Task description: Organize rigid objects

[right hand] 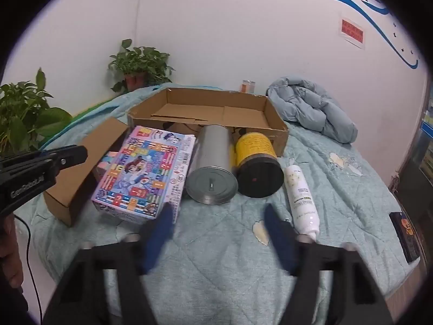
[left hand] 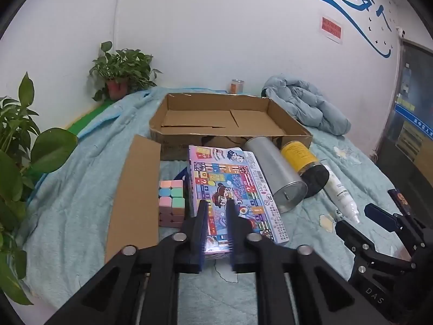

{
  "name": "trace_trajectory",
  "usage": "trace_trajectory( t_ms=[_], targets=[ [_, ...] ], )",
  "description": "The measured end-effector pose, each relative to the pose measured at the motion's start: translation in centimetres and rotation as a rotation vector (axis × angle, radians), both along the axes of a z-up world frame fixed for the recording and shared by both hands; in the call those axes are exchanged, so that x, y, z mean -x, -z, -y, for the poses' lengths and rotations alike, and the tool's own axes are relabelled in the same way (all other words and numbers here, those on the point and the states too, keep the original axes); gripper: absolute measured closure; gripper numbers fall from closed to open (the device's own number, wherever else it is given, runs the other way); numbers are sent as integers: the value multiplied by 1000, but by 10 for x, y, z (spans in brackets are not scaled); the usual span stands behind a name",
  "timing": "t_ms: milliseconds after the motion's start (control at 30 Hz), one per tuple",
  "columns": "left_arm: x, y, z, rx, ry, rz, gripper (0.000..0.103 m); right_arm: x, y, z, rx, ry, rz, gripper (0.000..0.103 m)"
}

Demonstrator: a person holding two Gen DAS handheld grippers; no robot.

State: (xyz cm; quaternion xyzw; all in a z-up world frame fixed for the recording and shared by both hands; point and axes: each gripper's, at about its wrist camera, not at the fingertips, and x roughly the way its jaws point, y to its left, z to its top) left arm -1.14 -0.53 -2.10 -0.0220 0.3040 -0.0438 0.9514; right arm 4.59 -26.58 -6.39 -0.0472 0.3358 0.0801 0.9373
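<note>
Left tongs (left hand: 216, 211) hover part-open over the colourful game box (left hand: 232, 189) on the bed (left hand: 81, 189), pads not touching; right tongs (right hand: 216, 216) gape empty near the silver canister (right hand: 212, 170).

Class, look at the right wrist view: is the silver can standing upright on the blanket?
No: the silver can lies on its side on the blanket, its round end facing the camera, beside the yellow-labelled jar.

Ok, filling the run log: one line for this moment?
left gripper: open, over game box | right gripper: open, empty | carton: looks empty
</note>
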Motion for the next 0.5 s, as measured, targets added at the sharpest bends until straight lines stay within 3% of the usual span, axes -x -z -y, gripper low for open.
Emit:
trace_trajectory(
  t_ms=[33,67,167,200,333,500],
  targets=[
    [0,0,1,-9,-14,0,22,-1,8,-7,13,5,-5,45],
    [1,0,1,-12,-36,1,3,-3,11,-7,25,4,-12,40],
    [-4,4,3,-19,-31,8,0,-8,15,-8,89,10,-1,6],
    [-7,7,4,-31,-28,-7,0,-11,16,-5,71,5,-9,1],
    [-25,9,-2,-12,-48,-57,0,-25,29,3,40,3,-75,1],
    [-36,20,0,-31,-54,-78,0,-36,42,4,15,0,-89,1]
  ],
)
